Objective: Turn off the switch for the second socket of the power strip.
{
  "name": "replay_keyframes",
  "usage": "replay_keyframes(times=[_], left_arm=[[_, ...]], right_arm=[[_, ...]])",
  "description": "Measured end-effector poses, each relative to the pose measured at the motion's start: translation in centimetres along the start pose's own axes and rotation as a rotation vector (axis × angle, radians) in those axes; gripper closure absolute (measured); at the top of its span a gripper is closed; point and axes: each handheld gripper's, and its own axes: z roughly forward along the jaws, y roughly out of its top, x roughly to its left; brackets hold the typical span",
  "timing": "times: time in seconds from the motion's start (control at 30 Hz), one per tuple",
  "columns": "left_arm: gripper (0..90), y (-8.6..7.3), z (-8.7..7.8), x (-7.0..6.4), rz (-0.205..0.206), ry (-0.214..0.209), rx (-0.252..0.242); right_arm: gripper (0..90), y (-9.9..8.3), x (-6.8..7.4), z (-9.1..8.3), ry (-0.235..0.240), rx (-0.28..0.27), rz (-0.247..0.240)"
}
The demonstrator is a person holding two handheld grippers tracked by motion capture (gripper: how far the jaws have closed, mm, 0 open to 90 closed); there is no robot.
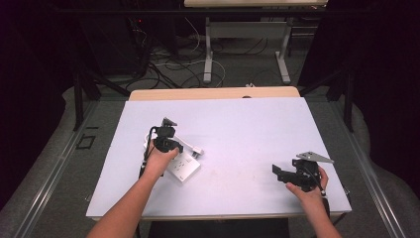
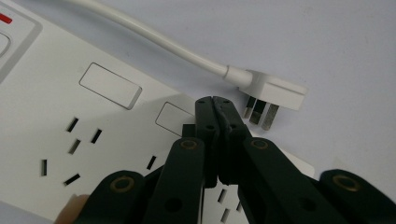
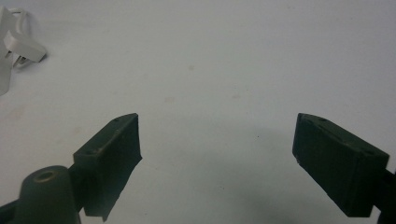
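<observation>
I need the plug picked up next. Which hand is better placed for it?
Probably left: its shut tongs hover over the white plastic power strip, right beside the white three-pin plug. The right tongs, open, sit well away over bare table.

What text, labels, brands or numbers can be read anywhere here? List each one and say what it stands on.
None can be read.
The power strip bears no legible print: its two raised rectangles are blank, and the red mark at its top-left corner is only a coloured patch.
The plug and its cord are plain white.
The left gripper, the right gripper and the table carry no writing.
</observation>
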Motion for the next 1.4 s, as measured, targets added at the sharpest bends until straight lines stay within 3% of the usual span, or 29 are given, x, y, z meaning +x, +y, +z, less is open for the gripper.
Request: replay_keyframes(times=[0.17, 0.7, 0.8, 1.4], left_arm=[[89.6, -0.17, 0.31, 0.07, 0.003, -0.012, 0.011], [89.2, -0.19, 0.22, -0.11, 0.023, 0.012, -0.010], [88.5, -0.21, 0.23, -0.23, 0.028, 0.035, -0.017], [88.3, -0.32, 0.20, -0.38, 0.043, 0.045, -0.013]], right_arm=[[14.6, -0.01, 0.00, 0.03, -0.003, -0.002, 0.001], [14.6, -0.04, 0.06, 0.09, -0.002, -0.002, 0.015], [14.6, -0.05, 0.05, 0.10, -0.001, -0.002, 0.017], [14.6, -0.02, -0.01, 0.05, 0.010, 0.006, 0.016]])
